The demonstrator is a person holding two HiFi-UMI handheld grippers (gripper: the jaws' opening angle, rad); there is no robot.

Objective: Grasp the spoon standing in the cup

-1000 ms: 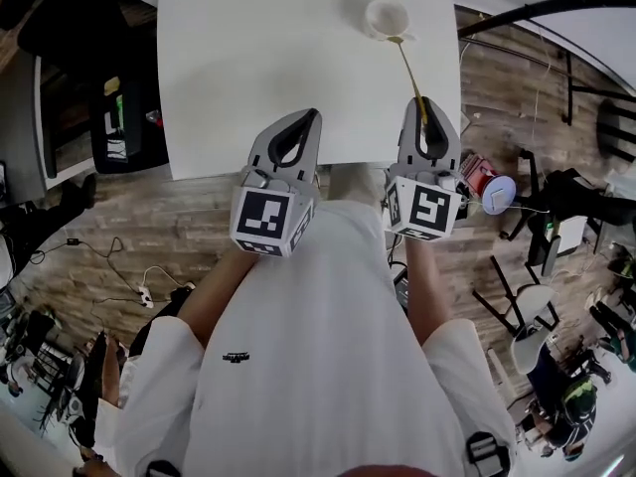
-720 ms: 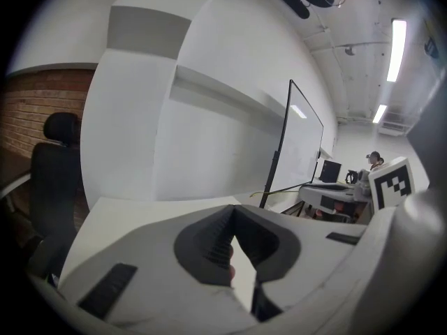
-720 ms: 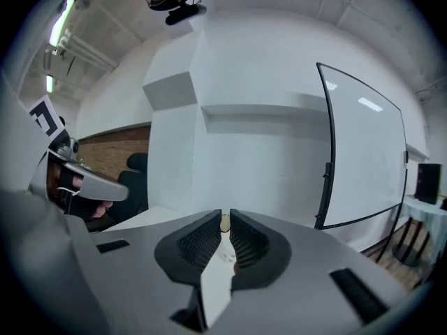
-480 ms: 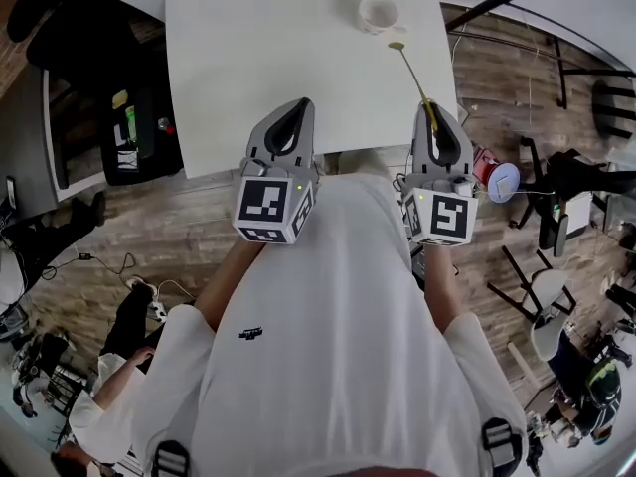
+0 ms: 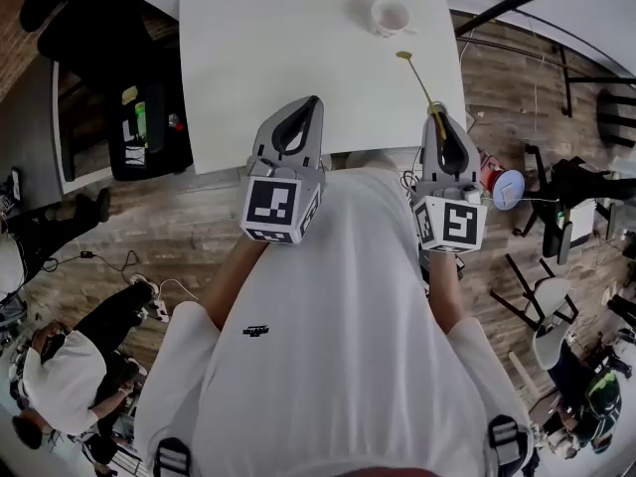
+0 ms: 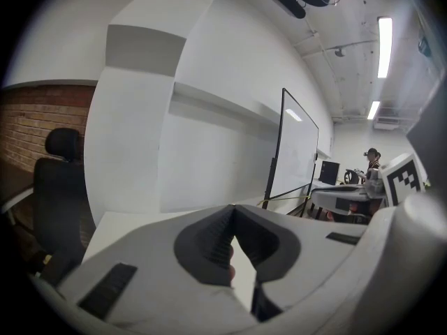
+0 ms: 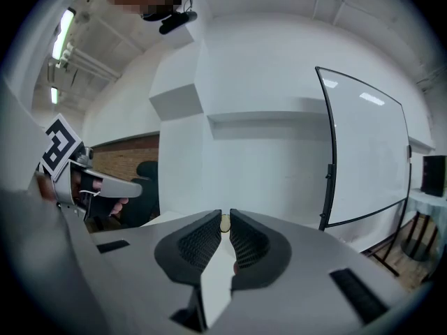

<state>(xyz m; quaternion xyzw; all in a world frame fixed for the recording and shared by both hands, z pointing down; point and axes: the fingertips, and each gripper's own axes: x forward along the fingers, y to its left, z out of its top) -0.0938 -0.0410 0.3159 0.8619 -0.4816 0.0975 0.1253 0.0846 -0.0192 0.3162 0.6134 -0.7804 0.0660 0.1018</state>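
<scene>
Right hand-held gripper (image 5: 438, 119) is pinching the spoon (image 5: 419, 79) by its handle end, jaws narrow; left hand-held gripper (image 5: 310, 105) is sitting closed, empty. Spoon's bowl is hovering over the surface (image 5: 258, 58) near the cup (image 5: 389, 16), outside it. It's looking thin, stiff, light, prob. slippery, so the handle's the spot. 1 spoon, 1 cup.

- The spoon (image 5: 418, 82), thin and yellowish with a long handle, is out of the cup and slants over the table's (image 5: 268, 58) right side, with its handle end pinched in the right gripper (image 5: 438, 117).
- The cup (image 5: 390, 15), small and white, stands upright near the table's far right corner.
</scene>
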